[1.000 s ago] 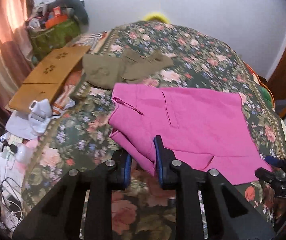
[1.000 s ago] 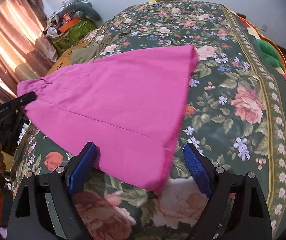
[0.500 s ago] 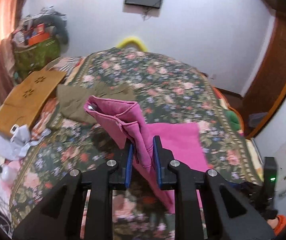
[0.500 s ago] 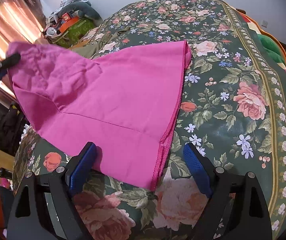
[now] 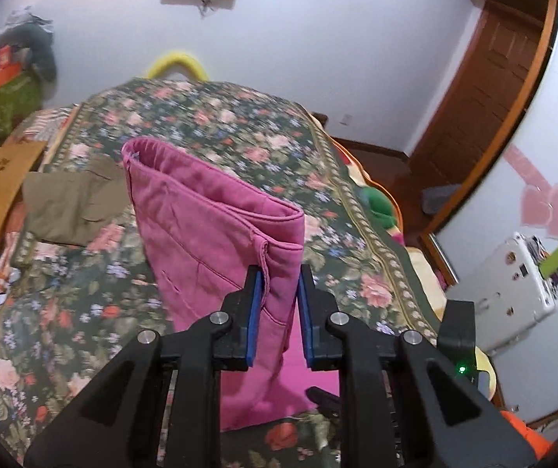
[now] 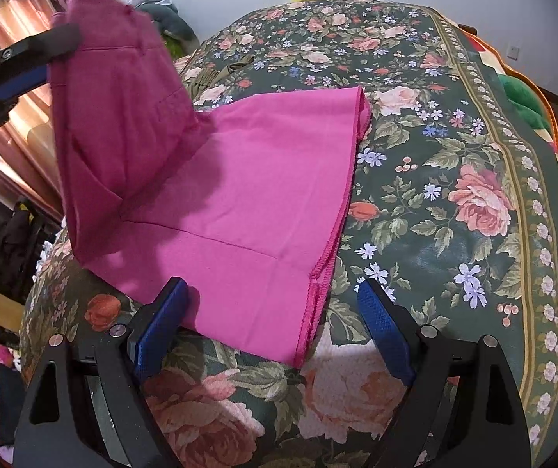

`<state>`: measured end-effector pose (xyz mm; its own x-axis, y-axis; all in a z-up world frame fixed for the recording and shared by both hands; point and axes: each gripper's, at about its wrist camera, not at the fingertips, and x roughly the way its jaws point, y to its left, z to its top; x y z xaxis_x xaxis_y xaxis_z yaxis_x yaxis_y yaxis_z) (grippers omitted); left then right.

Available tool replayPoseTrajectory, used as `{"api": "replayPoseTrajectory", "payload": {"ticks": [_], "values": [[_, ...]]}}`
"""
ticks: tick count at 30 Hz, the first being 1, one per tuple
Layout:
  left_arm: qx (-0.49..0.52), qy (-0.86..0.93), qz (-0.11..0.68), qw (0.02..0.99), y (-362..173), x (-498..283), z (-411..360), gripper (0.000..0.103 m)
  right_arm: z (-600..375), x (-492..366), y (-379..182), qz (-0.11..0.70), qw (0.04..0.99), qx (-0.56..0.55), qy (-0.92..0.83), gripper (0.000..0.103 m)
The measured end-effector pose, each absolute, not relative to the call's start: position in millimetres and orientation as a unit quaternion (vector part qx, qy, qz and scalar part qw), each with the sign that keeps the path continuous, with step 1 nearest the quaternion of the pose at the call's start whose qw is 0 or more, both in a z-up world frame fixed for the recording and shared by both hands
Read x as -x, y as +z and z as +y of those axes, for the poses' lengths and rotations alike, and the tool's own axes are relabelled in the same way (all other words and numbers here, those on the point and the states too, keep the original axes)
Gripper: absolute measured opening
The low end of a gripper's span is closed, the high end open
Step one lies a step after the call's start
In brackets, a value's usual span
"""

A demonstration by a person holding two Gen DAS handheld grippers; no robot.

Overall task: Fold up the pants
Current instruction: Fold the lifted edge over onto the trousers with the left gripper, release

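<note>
Your left gripper (image 5: 278,273) is clamped on the waistband end of the pink pants (image 6: 247,195) and holds that end raised above the floral bedspread (image 6: 454,202). Your right gripper (image 6: 271,312) stands wide open with nothing between its fingers, straddling the hem edge of the leg portion, which lies flat on the bedspread. An olive garment (image 5: 68,206) lies further back.
</note>
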<state>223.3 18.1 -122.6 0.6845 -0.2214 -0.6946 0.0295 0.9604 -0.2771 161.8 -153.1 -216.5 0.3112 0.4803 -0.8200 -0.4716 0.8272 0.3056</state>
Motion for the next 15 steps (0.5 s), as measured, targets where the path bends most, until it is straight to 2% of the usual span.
{"api": "replayPoseTrajectory", "payload": {"ticks": [15], "values": [[0.129,-0.126,0.442,0.879,-145.9,-234.7,-4.2,0.015,-157.2,-160.5,-216.8,0.509,0.811,-0.008,0.290,0.087]]}}
